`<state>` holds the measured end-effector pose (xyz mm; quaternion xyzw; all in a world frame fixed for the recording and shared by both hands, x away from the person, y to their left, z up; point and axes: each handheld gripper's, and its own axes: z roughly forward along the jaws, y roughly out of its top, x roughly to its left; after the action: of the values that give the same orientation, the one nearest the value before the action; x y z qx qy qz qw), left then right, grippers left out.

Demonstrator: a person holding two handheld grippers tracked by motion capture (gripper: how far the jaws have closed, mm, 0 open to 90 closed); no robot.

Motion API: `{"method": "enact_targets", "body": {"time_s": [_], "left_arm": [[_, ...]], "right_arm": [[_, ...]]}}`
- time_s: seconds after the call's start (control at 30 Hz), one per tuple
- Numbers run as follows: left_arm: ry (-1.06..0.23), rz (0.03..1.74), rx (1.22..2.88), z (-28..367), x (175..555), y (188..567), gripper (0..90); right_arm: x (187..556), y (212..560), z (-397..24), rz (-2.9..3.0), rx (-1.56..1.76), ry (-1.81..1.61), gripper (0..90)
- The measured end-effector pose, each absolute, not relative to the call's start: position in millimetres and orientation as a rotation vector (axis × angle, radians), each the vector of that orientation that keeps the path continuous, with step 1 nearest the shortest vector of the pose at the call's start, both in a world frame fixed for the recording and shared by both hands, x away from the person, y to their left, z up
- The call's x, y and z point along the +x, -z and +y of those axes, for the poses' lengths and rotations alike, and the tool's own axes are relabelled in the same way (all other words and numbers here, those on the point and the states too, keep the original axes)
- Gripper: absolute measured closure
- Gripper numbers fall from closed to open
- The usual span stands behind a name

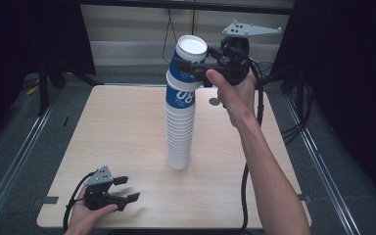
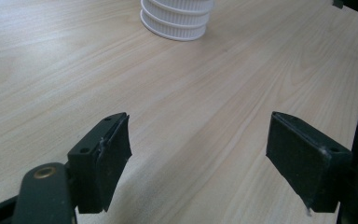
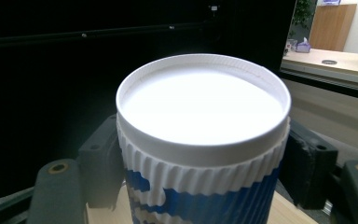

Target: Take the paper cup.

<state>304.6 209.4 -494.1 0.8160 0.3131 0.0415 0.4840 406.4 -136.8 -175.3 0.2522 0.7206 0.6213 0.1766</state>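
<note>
While tilted off vertical, top cup (image 1: 190, 56) opens upward, right tool (image 1: 188, 68) clamped.

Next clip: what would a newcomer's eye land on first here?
The tall stack of cups standing mid-table, leaning a little near its top. Up there the right gripper is shut on the top cup, blue and white, its jaws pressed to both sides just under the rim. Down at the near left corner of the table, the left gripper rests open, nothing between its jaws.
</note>
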Motion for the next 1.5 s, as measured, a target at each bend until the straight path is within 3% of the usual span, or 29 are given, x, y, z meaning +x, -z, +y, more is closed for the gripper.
{"method": "enact_targets", "body": {"time_s": [0.87, 1.5], "left_arm": [[-0.138, 0.788, 1.946, 210.4, 308.1, 489.7, 26.9], [-0.11, 0.716, 1.938, 203.3, 306.8, 475.4, 29.1]], "right_arm": [[396.0, 161.3, -171.1, 1.95, 0.769, -1.751, 26.8], [385.5, 185.5, -207.3, 1.972, 0.858, -1.642, 26.9]]}}
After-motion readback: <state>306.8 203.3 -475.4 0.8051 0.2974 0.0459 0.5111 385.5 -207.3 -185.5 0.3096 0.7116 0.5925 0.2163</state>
